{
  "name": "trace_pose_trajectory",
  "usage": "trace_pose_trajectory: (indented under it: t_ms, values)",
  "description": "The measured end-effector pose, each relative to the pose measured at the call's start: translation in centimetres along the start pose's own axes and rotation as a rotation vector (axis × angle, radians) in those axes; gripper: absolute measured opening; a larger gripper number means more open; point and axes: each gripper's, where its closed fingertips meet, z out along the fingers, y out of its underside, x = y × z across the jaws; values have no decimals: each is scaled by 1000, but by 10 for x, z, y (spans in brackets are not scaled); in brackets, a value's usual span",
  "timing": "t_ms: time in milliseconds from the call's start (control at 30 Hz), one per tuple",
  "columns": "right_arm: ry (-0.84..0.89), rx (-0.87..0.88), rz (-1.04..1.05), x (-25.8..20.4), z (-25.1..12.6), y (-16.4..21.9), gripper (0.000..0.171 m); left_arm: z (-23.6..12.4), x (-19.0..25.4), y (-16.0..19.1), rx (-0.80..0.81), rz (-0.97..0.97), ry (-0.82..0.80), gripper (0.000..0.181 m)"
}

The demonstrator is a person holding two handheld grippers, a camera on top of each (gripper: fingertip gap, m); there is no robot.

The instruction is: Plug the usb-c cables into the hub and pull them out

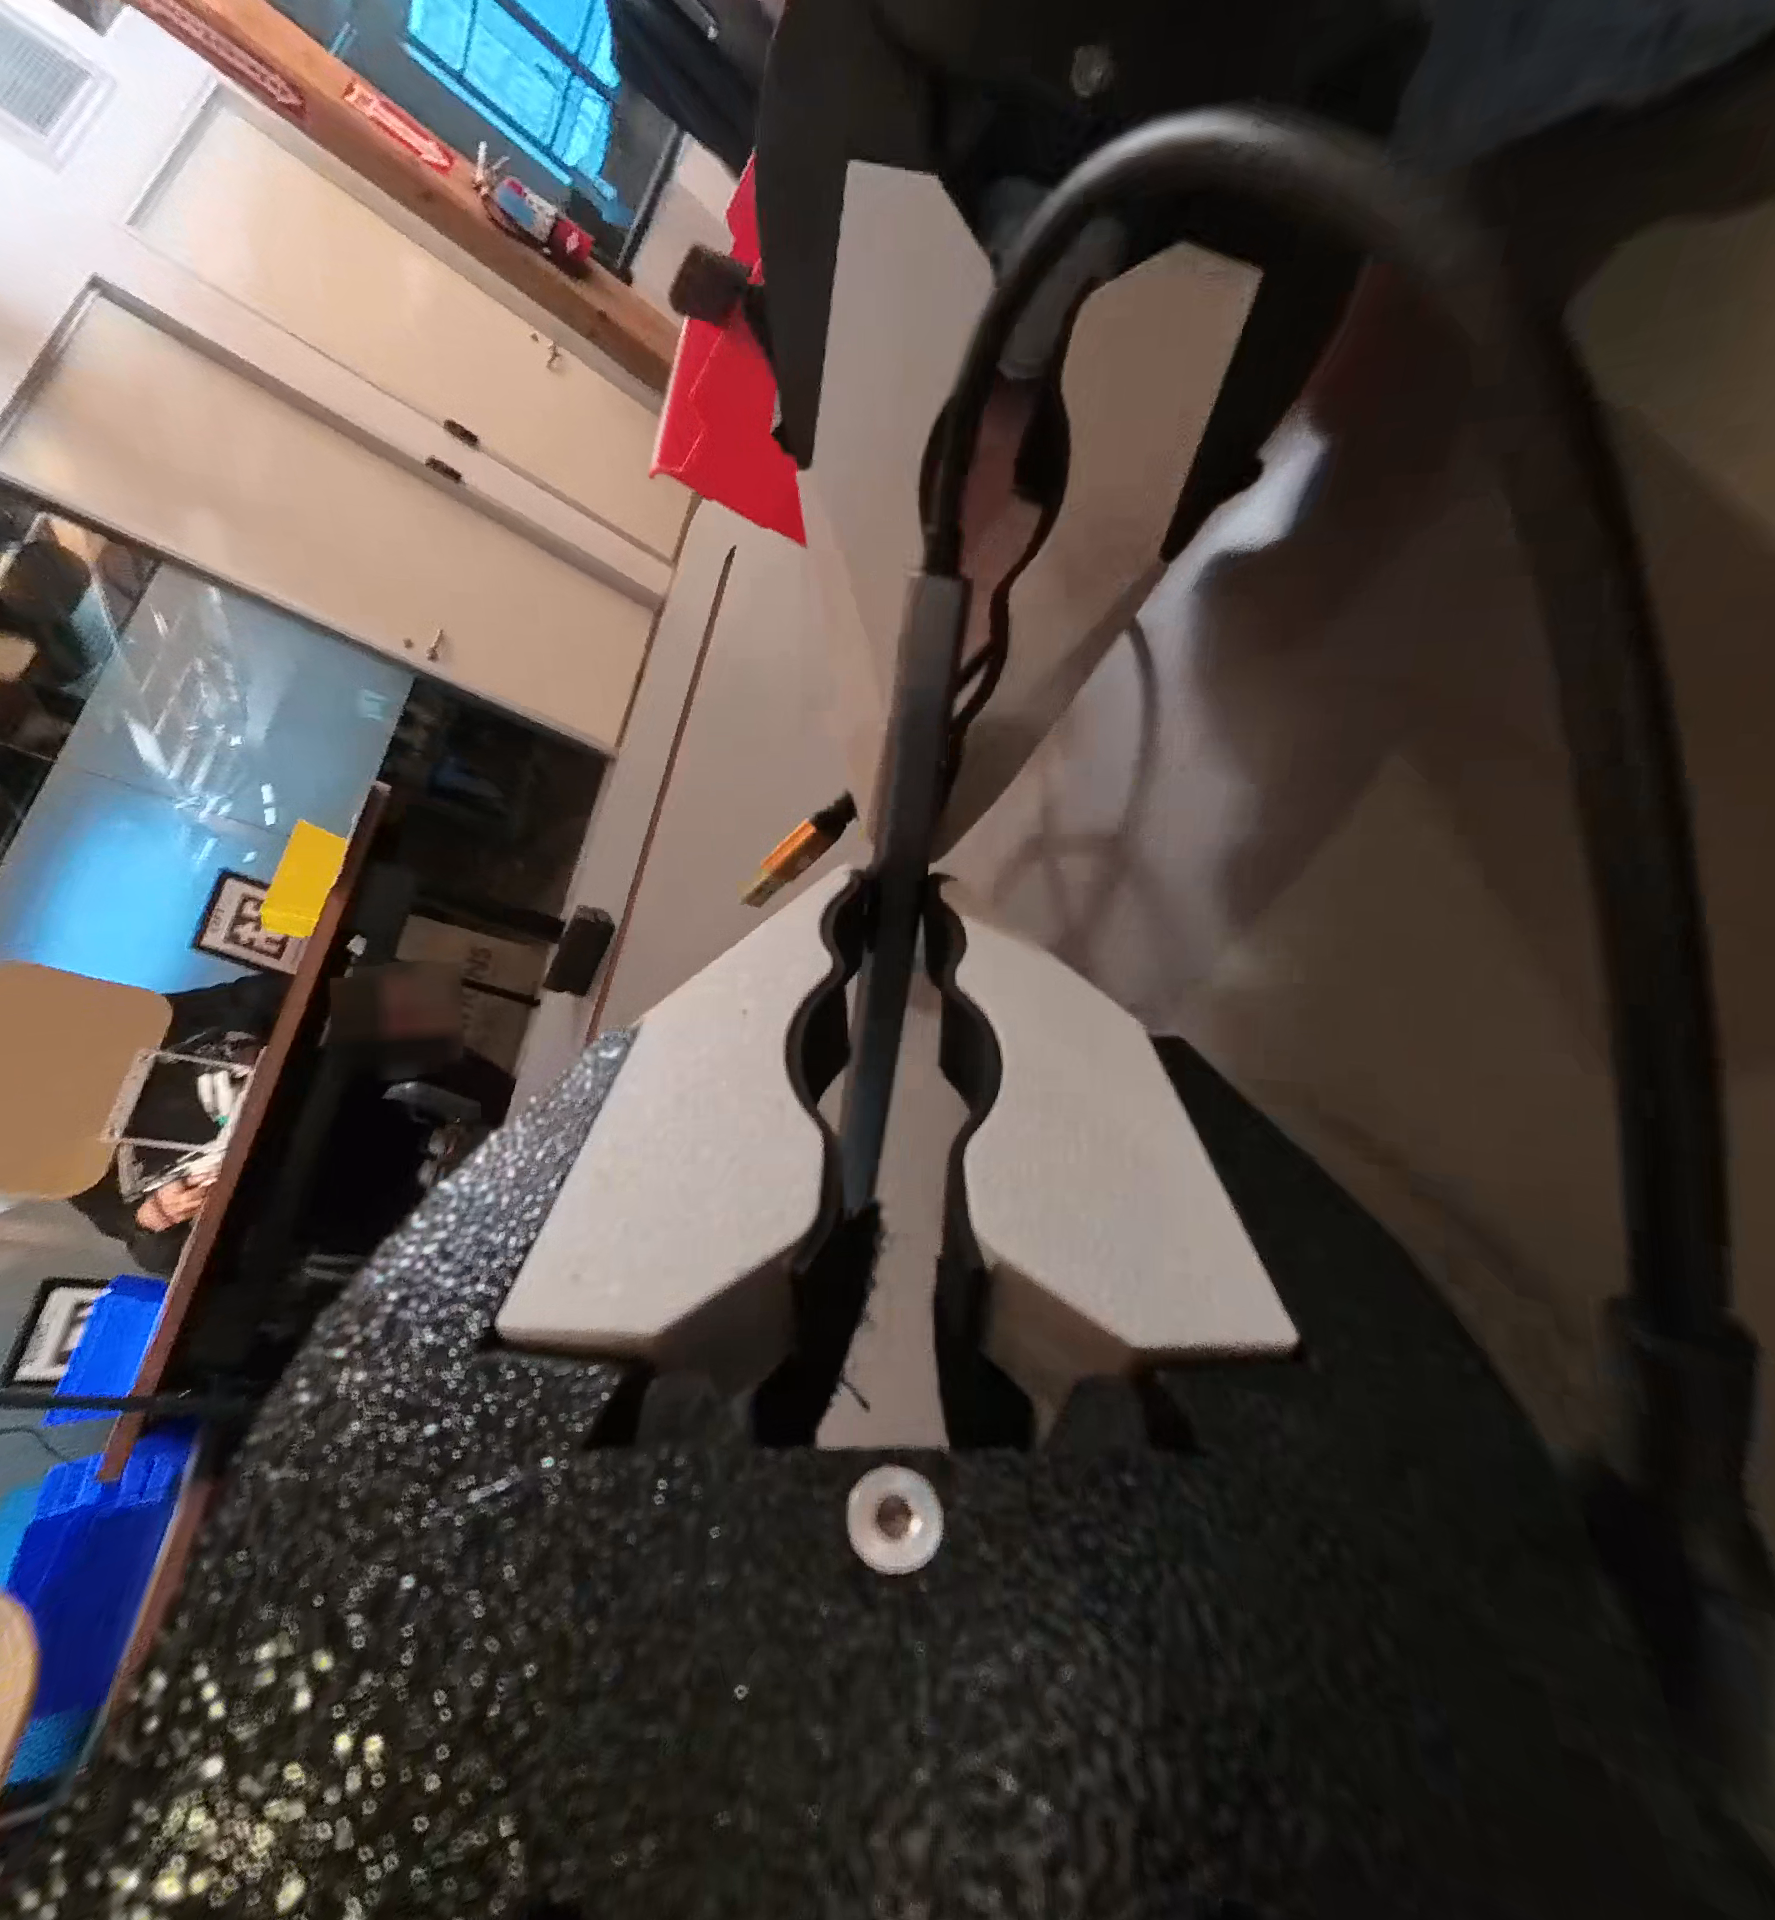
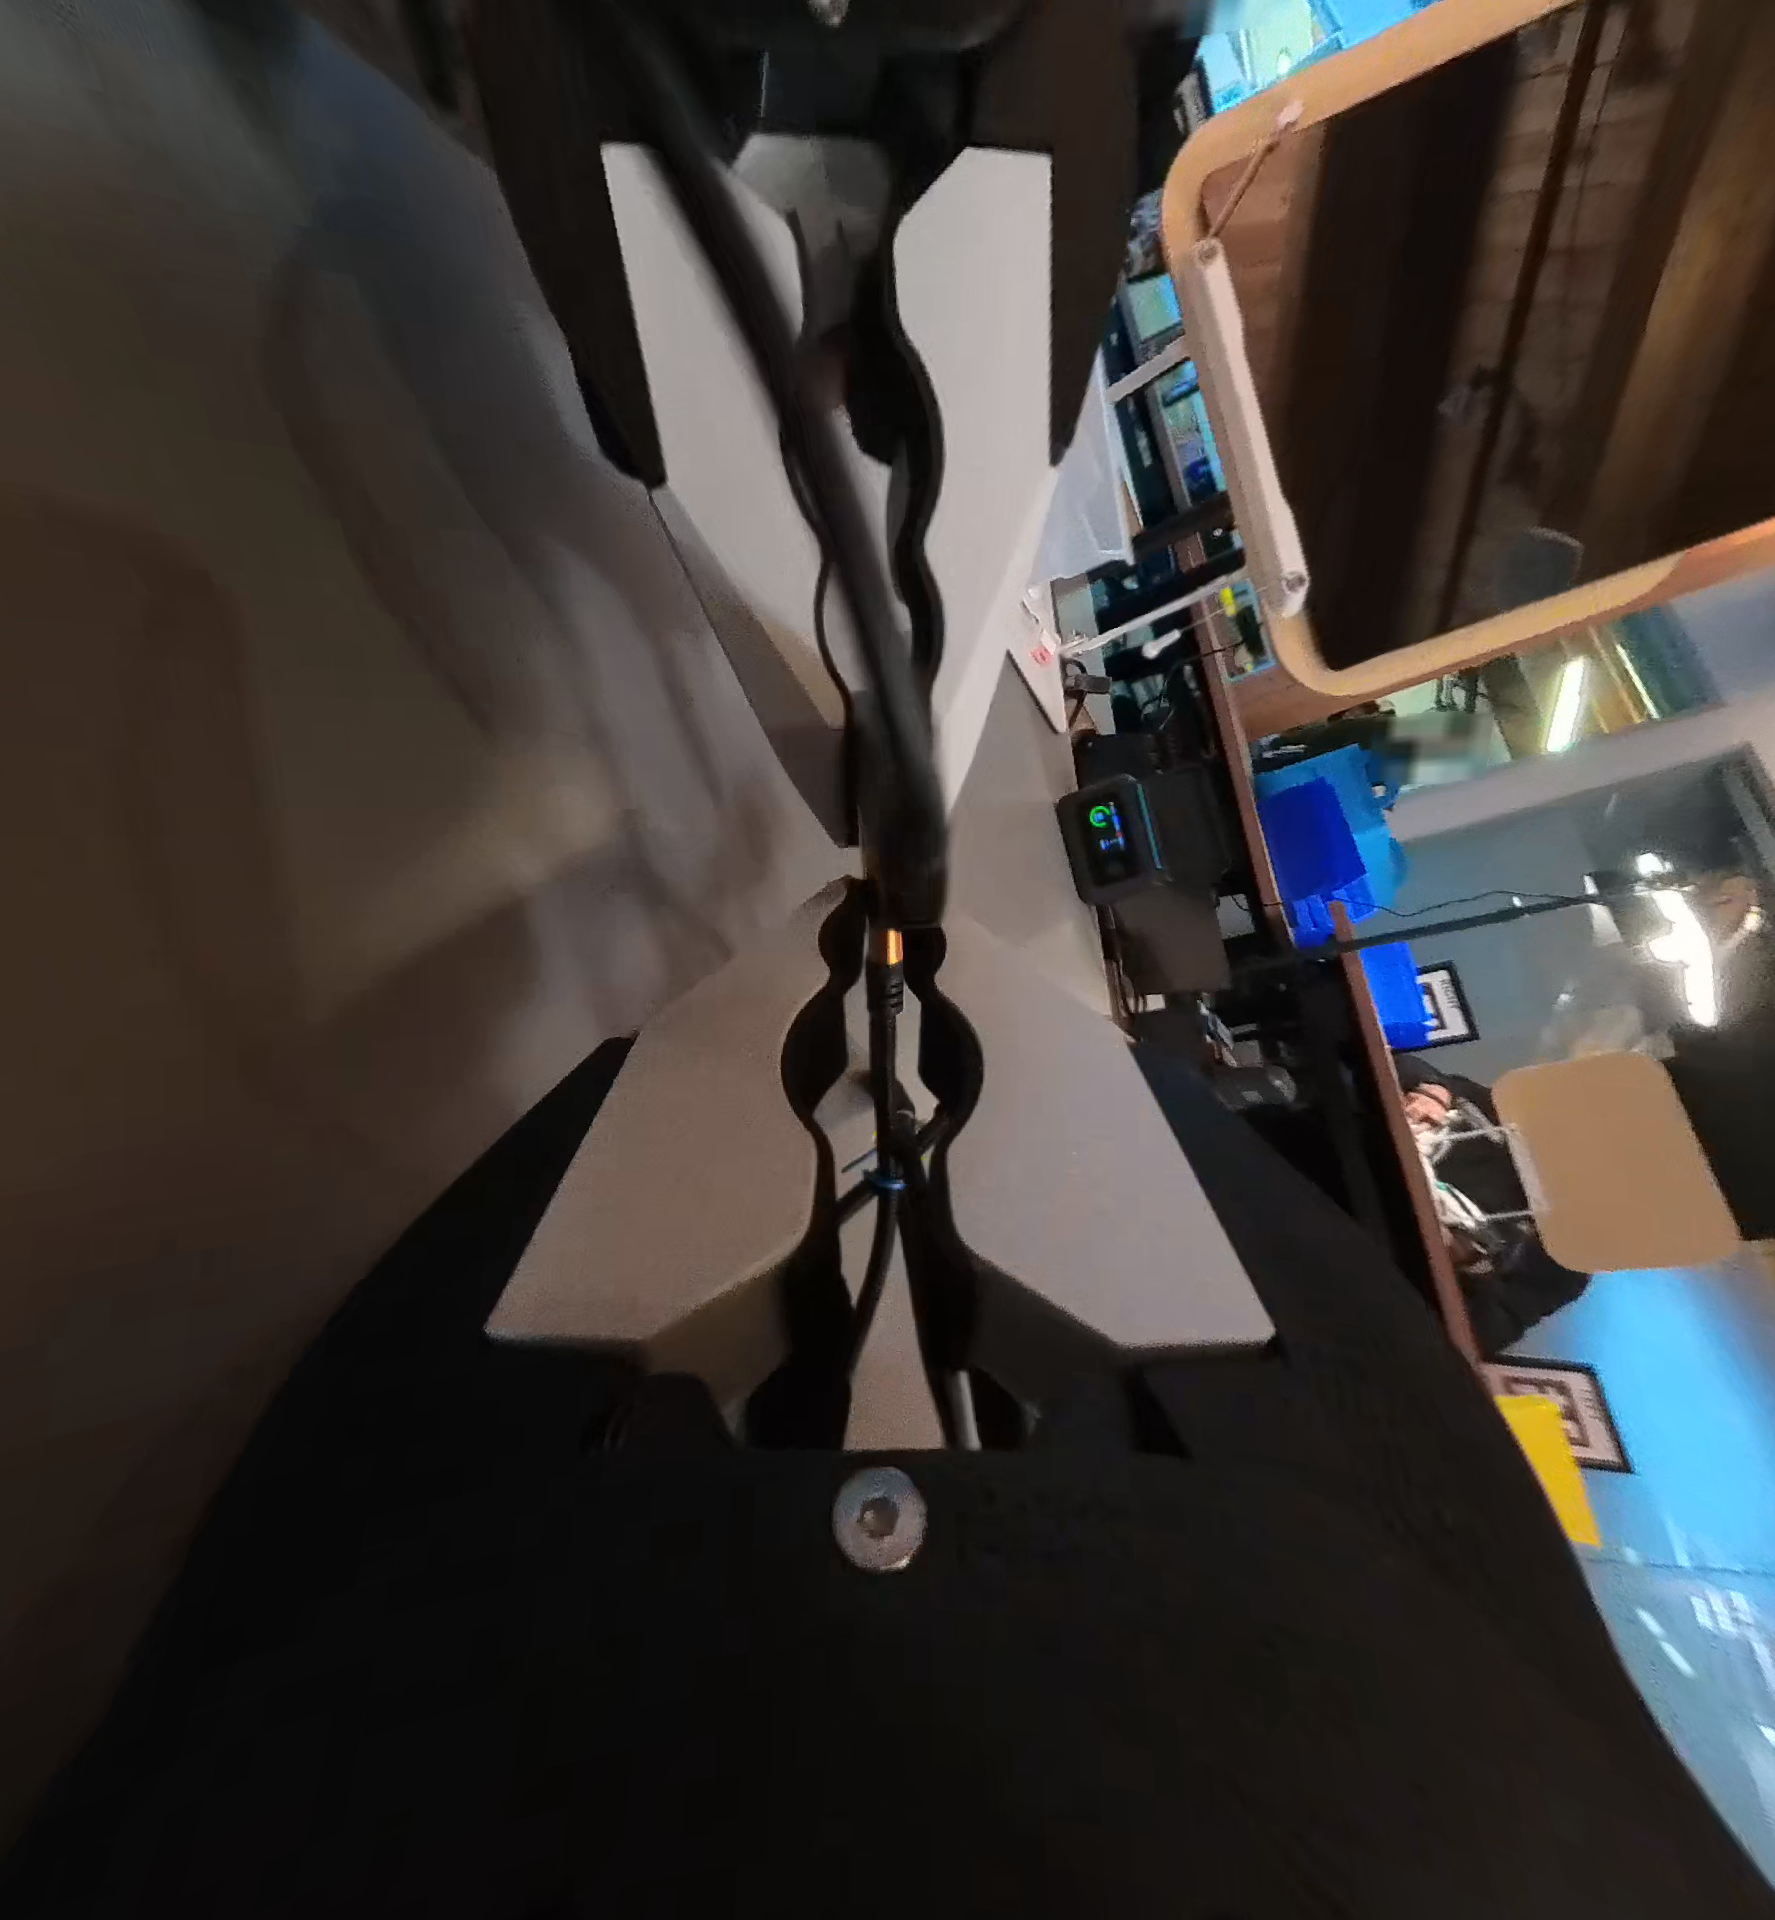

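Note:
My left gripper is shut on a thin dark hub seen edge-on. The hub's black cable loops over the top and runs down the right side. My right gripper faces it tip to tip from above. In the right wrist view, my right gripper is shut on a black usb-c cable plug with an orange ring. The plug's tip meets the dark hub end held by the left gripper; the joint itself is blurred. A loose gold plug hangs beside the fingertips.
A white table surface lies behind the grippers. On it stands a black device with a lit screen. Blue bins, a wood-framed panel and a red object lie farther off. A person sits in the background.

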Motion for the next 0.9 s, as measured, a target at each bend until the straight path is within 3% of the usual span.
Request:
trace_pose_trajectory:
  t_ms: [33,167,333,533,900]
  values:
    - [2,-11,-21,-2,2,1,4,0,0,3,-13,18,-27,12]
    - [7,-41,-77,-9,8,6,5,1,7,12,-81,163,-75,8]
    - [19,-17,-127,-18,15,3,5,-1,17,13,-50,140,-32,8]
    - [25,-45,-160,-32,25,8,5,-4,28,28,-165,199,-68,8]
    - [40,60,-196,-43,15,-16,5,-24,39,12,-81,209,-79,8]
